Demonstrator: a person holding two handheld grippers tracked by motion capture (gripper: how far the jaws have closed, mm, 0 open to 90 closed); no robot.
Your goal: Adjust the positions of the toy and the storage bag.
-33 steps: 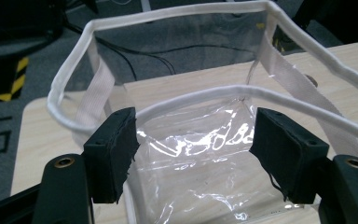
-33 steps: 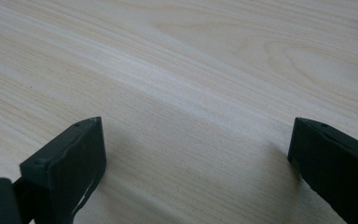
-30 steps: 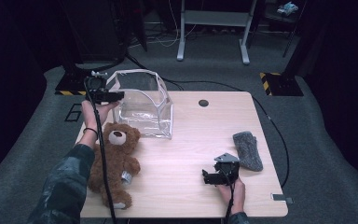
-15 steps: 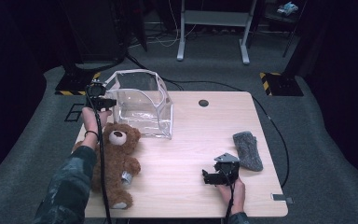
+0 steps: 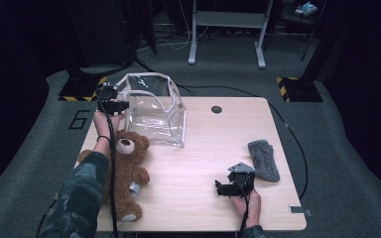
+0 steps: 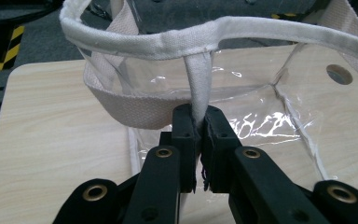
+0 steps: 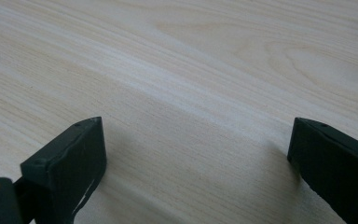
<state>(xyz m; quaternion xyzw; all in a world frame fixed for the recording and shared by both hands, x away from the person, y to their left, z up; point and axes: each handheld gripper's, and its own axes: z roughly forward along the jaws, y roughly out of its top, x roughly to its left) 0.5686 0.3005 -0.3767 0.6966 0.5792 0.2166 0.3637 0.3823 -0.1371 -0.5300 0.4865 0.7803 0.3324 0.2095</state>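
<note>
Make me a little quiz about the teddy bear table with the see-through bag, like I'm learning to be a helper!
1. True or false: the left gripper is pinching the clear bag's white strap.
2. What lies nearest the right gripper? A) teddy bear B) grey sock C) the bag
3. Fill in: the right gripper's jaws are ____.

Key: 1 true. 2 B. 3 open, over bare table.

A light wooden table (image 5: 203, 144) bears a clear bag (image 5: 154, 111), teddy bear (image 5: 124, 173) and grey sock (image 5: 264, 158).
</note>
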